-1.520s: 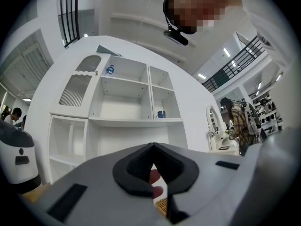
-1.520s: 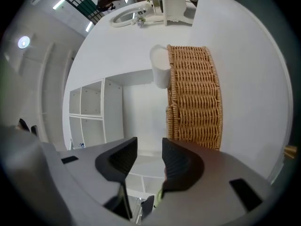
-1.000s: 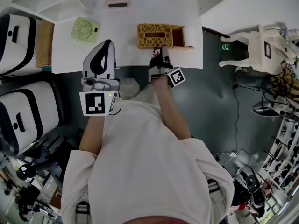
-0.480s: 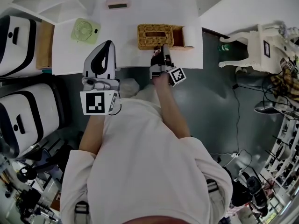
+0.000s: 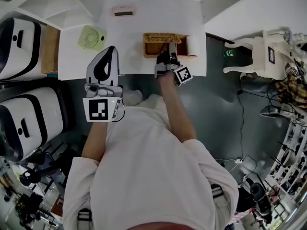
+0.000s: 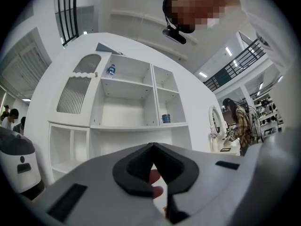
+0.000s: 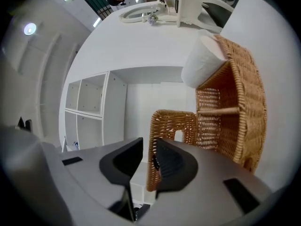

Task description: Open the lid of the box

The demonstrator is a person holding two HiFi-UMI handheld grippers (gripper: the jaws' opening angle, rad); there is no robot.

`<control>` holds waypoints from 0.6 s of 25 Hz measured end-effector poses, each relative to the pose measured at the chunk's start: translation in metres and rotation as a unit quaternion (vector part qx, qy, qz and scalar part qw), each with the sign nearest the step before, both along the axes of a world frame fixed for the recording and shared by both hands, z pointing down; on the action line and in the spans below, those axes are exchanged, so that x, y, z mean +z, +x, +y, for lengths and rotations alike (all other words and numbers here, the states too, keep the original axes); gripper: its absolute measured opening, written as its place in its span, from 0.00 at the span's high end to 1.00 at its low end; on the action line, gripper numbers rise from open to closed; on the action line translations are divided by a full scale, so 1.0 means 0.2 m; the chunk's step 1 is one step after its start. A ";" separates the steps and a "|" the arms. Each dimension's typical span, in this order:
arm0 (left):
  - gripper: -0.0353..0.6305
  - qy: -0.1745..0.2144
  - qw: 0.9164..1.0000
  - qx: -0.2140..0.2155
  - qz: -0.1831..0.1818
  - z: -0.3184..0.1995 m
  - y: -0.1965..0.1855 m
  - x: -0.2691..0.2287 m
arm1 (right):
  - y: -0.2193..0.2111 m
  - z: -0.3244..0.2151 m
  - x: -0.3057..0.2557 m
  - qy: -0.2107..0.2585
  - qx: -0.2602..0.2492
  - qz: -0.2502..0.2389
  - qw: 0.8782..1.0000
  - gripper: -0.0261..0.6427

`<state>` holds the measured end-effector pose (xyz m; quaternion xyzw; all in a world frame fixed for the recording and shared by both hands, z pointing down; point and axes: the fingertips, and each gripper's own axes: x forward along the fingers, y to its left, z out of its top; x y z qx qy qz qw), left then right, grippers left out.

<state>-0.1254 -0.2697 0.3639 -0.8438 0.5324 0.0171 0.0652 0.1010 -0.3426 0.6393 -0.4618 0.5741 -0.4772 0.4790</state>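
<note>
The wicker box (image 5: 160, 49) stands on the white table (image 5: 139, 18), its lid (image 5: 162, 37) tipped up at the far side so the dark inside shows. My right gripper (image 5: 166, 53) is at the box's near edge. In the right gripper view the lid (image 7: 165, 126) stands between the jaws of the right gripper (image 7: 149, 149), which are closing: it lies against the right pad, with a thin gap at the left pad. My left gripper (image 5: 111, 48) hovers shut over the table's front edge, well left of the box. The left gripper (image 6: 151, 147) points at white shelves and holds nothing.
A white paper roll (image 5: 194, 45) lies against the box's right side. A green fan (image 5: 91, 36) and a pink device (image 5: 123, 11) sit further back on the table. White cases (image 5: 21, 40) stand to the left, a white chair (image 5: 254, 49) to the right.
The lid lay flat on the box before and is now tipped up. My right gripper has pushed in a little toward the box. The left gripper has barely moved.
</note>
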 end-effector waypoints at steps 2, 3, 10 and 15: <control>0.95 -0.001 1.000 -0.005 -0.001 -0.03 -0.02 -0.03 | 0.00 -0.09 -0.05 0.005 -0.001 0.006 1.000 0.84; 0.95 -0.002 1.000 -0.008 -0.003 -0.05 -0.03 -0.05 | 0.00 -0.14 -0.07 0.007 -0.002 0.009 1.000 0.83; 0.95 -0.002 0.999 -0.027 -0.022 -0.08 -0.08 -0.09 | -0.02 -0.51 -0.12 0.012 -0.012 0.016 1.000 0.84; 0.95 -0.005 0.999 -0.036 -0.018 -0.10 -0.10 -0.10 | -0.06 -0.57 -0.22 0.026 -0.028 0.033 0.999 0.84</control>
